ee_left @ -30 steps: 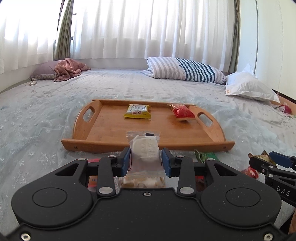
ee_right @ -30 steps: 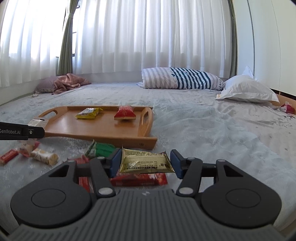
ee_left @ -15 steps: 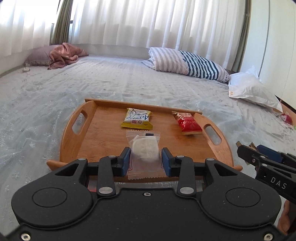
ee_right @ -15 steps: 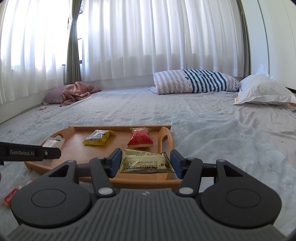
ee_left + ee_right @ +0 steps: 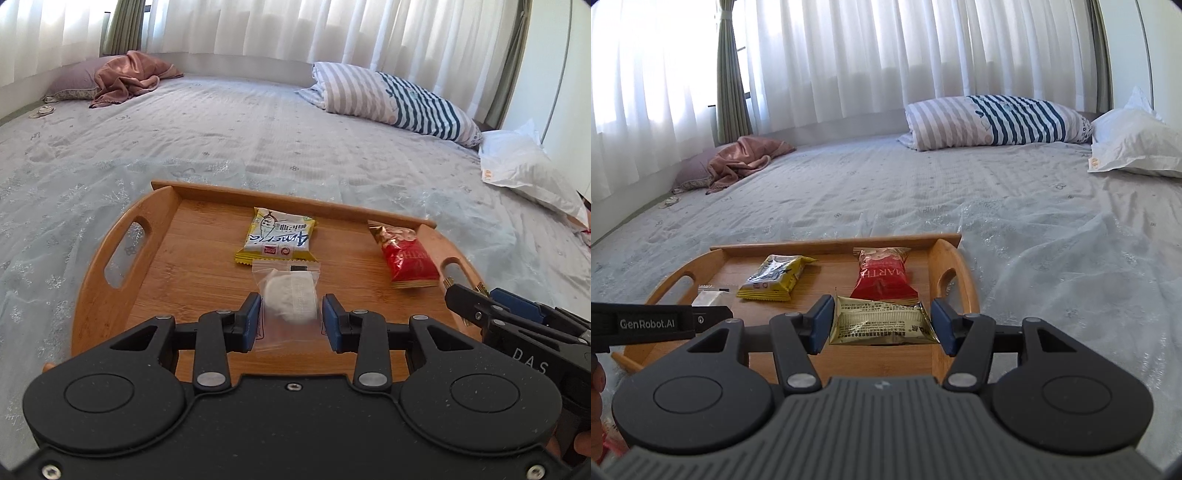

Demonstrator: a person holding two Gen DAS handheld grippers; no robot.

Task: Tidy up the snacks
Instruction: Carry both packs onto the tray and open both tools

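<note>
Left gripper (image 5: 289, 320) pinching the clear-bagged white snack (image 5: 290, 300), now past the tray's (image 5: 110, 295) near rim, bare wood underneath.

Between my left fingers (image 5: 252, 322) sits a clear, glossy plastic bag (image 5: 286, 295); between my right fingers (image 5: 820, 323), a shiny gold foil packet (image 5: 881, 322). Beyond them, the tray (image 5: 122, 236) is smooth, satin wood on a matt embroidered cloth bedspread (image 5: 229, 125).

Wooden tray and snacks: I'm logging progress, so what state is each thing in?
Wooden tray: flat on bed.
Yellow packet: lying in tray.
Red packet: lying in tray.
White snack bag: gripped by left gripper.
Gold packet: gripped by right gripper.
</note>
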